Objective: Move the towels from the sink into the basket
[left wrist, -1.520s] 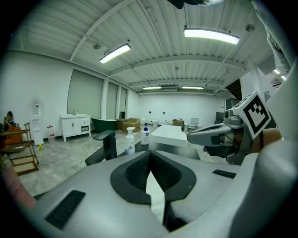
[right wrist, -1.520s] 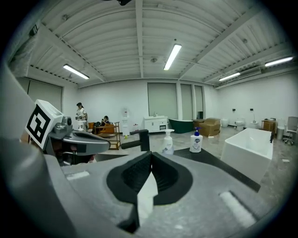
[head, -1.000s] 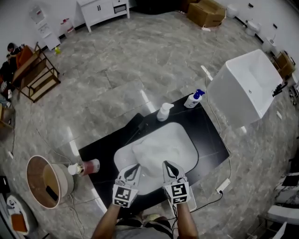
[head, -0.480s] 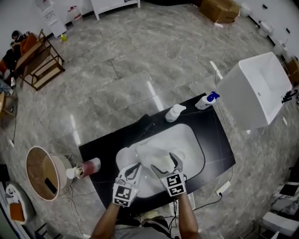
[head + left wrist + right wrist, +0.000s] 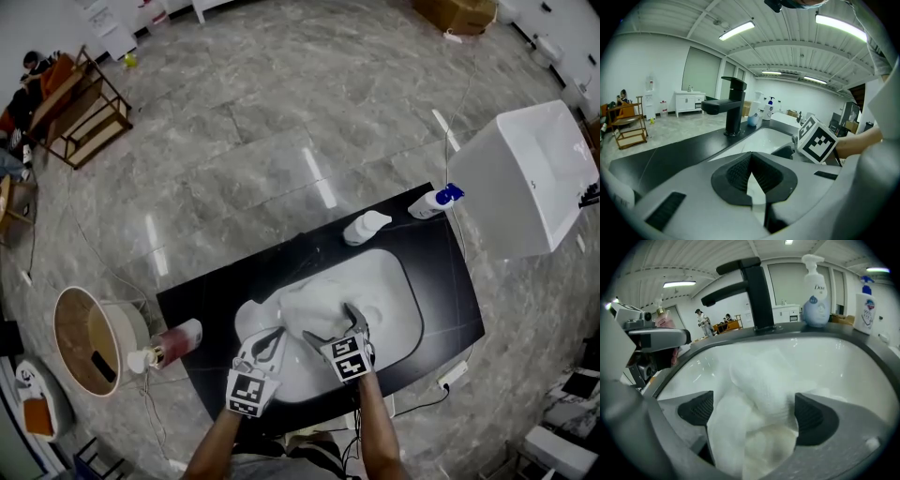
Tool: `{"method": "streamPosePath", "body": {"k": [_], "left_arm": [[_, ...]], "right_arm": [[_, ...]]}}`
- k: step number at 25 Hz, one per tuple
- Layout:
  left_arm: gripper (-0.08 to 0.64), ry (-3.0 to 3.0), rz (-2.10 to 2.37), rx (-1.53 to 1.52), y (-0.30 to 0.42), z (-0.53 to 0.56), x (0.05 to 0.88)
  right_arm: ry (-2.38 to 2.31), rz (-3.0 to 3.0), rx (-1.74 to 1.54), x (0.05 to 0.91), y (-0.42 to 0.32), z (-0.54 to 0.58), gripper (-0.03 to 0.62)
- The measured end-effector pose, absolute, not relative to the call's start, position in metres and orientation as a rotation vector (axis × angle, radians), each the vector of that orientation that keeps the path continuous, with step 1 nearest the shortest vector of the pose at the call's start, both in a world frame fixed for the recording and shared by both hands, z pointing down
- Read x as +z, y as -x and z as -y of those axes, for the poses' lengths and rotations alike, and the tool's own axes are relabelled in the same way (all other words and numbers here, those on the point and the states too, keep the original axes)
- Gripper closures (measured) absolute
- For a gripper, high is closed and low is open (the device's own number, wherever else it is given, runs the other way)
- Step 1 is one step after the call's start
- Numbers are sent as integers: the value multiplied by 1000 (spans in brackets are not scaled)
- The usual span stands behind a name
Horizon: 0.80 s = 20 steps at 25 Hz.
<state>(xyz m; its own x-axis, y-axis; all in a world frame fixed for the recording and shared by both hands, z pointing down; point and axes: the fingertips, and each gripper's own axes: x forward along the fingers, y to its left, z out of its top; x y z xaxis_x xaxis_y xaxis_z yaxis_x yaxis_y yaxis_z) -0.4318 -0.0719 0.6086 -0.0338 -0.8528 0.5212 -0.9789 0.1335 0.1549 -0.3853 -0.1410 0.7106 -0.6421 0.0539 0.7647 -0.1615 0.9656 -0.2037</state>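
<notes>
At the far left of the room a wooden rack (image 5: 80, 112) stands on the glossy grey stone-tiled floor (image 5: 281, 103); nearer, a round basket (image 5: 58, 337) with a wood-coloured inside sits on that floor just beside the left end of the black surface (image 5: 211, 300); a pink bottle (image 5: 178, 335) is at that same edge. The left tool (image 5: 751, 159) hovers at the near left rim of the white sink (image 5: 398, 305), clenched, its tips together on nothing. The sink is set into the middle of the surface, with a black faucet (image 5: 732, 105) behind it; the towels (image 5: 314, 298) lie in its left half, a white, soft, crumpled heap of rounded folds. The right tool (image 5: 755, 414) is down at the heap's near edge; its jaws have just been opening and stand wide, released, with a fold of towel between them. Further right, a white pump bottle (image 5: 366, 226) and a blue-capped bottle (image 5: 436, 200) stand along the surface's back edge; a large white tub (image 5: 530, 178) stands on the floor at the far right.
</notes>
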Motion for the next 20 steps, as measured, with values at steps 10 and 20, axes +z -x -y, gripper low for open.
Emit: {"method": "streamPosePath", "body": {"k": [10, 20], "left_arm": [[545, -1744, 1904, 332, 439, 74, 625], [545, -1731, 1884, 334, 443, 72, 641]], "right_arm": [[-82, 2161, 305, 746, 388, 146, 57], [-71, 2133, 271, 768, 392, 145, 57]]}}
